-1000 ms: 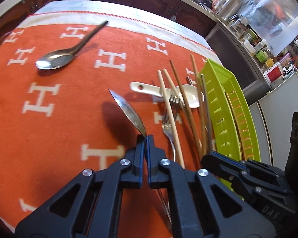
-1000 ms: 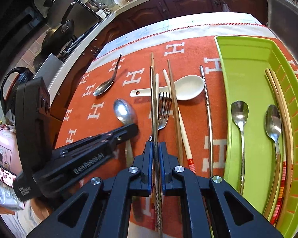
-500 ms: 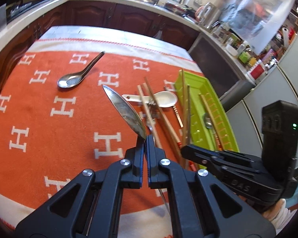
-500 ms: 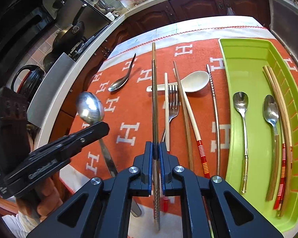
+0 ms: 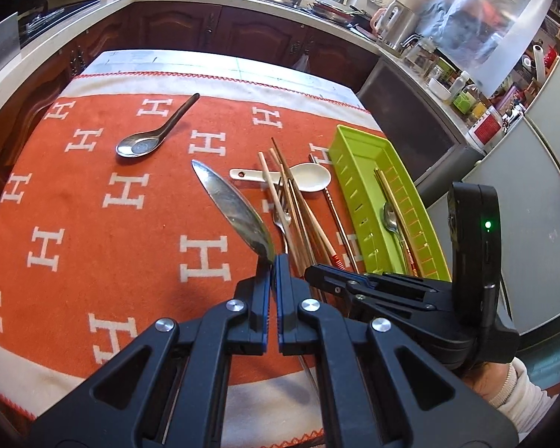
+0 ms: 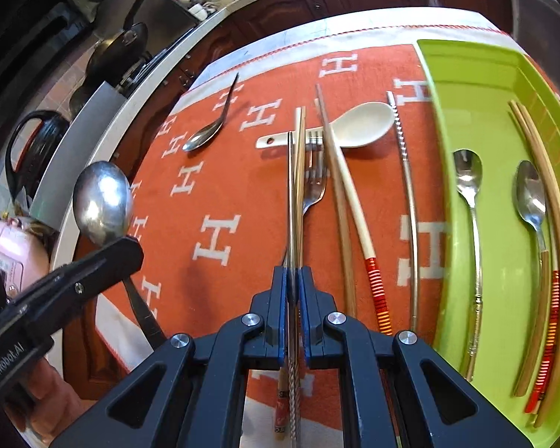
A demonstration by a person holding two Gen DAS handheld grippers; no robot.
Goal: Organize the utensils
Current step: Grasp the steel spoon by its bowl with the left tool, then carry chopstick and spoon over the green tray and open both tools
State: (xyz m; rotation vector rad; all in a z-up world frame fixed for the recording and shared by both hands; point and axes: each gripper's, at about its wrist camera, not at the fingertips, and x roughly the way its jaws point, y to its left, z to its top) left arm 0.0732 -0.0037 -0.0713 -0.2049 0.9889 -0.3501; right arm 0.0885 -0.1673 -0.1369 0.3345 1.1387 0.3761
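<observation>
Steel spoon (image 5: 239,212) clamped in left gripper (image 5: 273,261), now lifted clear of orange cloth (image 5: 93,231). Right gripper (image 6: 292,274) pinches metal chopstick (image 6: 291,186), seemingly raised too. Green tray (image 6: 466,86) at cloth's right edge, holding spoons, chopsticks. Kitchen counters beyond; bare cloth left.

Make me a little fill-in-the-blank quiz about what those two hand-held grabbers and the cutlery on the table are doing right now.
1. The left gripper is shut on a metal ____.
2. The right gripper is shut on a long metal ____.
3. The green tray already holds ____ spoons beside its chopsticks.
4. The white ceramic spoon lies on the ____ blanket with white H letters.

Missing words: spoon; chopstick; two; orange
</observation>
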